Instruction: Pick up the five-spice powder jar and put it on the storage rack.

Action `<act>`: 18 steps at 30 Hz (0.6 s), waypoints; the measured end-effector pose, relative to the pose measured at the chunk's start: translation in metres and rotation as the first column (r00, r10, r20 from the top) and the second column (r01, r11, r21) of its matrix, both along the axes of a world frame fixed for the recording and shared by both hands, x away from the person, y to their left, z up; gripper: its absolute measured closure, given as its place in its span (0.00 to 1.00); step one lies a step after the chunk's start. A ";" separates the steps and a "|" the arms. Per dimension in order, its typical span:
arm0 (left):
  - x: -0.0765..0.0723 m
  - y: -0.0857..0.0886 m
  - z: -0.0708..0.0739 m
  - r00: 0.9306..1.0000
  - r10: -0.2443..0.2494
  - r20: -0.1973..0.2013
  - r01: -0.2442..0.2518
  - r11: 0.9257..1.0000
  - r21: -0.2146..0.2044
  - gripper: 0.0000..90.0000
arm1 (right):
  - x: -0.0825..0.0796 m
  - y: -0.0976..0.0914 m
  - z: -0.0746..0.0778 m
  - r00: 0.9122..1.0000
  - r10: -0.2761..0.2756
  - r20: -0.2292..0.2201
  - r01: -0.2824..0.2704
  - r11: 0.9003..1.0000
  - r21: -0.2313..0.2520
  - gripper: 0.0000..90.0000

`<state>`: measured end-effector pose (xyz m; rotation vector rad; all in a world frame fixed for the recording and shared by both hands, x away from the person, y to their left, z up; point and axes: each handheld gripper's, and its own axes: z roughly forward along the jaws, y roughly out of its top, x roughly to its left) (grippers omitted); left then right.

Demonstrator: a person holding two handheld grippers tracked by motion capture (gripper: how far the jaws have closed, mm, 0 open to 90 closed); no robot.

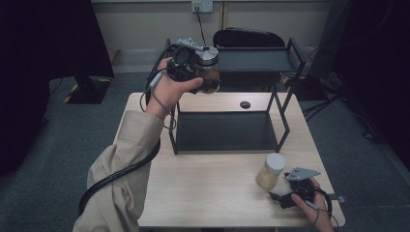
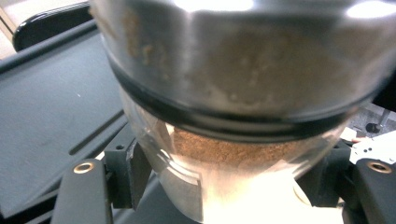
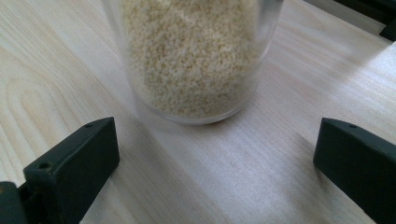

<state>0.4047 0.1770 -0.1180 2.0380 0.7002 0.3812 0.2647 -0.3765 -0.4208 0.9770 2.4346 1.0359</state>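
Silver-lidded jar (image 1: 209, 72) holds brown powder; white-lidded jar (image 1: 270, 170) holds pale yellow grains; black shelf rack (image 1: 225, 130); light wood-grain tabletop (image 1: 212, 188)

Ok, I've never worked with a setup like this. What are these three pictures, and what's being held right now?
A person holds a two-jaw gripper in each hand. The high view looks down on a wooden table with a black two-level shelf. The other two cameras ride on the grippers. The left gripper is shut on a glass jar of brown powder with a metal lid, lifted near the shelf's top level. The right gripper is open, just short of a jar of pale grains that stands on the table.
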 end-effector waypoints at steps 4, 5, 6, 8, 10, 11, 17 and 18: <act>0.002 -0.001 0.006 1.000 0.004 0.000 -0.004 1.000 -0.001 0.33 | 0.000 0.000 0.000 1.000 0.000 0.000 0.000 1.000 0.000 0.00; 0.003 0.000 0.008 1.000 0.002 0.001 -0.002 1.000 0.001 0.33 | 0.000 0.000 0.000 1.000 0.000 0.000 0.000 1.000 0.000 0.00; 0.004 0.000 0.009 1.000 0.005 0.000 -0.005 1.000 -0.001 0.33 | 0.000 0.000 0.000 1.000 0.000 0.000 0.000 1.000 0.000 0.00; 0.005 -0.001 0.012 1.000 0.009 0.000 -0.009 1.000 0.001 0.33 | 0.000 0.000 0.000 1.000 0.000 0.000 0.000 1.000 0.000 0.00; 0.006 -0.001 0.016 1.000 0.010 0.004 -0.010 1.000 0.006 0.33 | 0.000 0.000 0.000 1.000 0.000 0.000 0.000 1.000 0.000 0.00; 0.008 -0.001 0.017 1.000 0.012 0.004 -0.012 1.000 0.002 0.33 | 0.000 0.000 0.000 1.000 0.000 0.000 0.000 1.000 0.000 0.00; 0.016 -0.001 0.025 1.000 0.024 0.012 -0.024 1.000 0.017 0.33 | 0.000 0.000 0.000 1.000 0.000 0.000 0.000 1.000 0.000 0.00; 0.017 -0.001 0.026 1.000 0.025 0.012 -0.025 1.000 0.012 0.33 | 0.000 0.000 0.000 1.000 0.000 0.000 0.000 1.000 0.000 0.00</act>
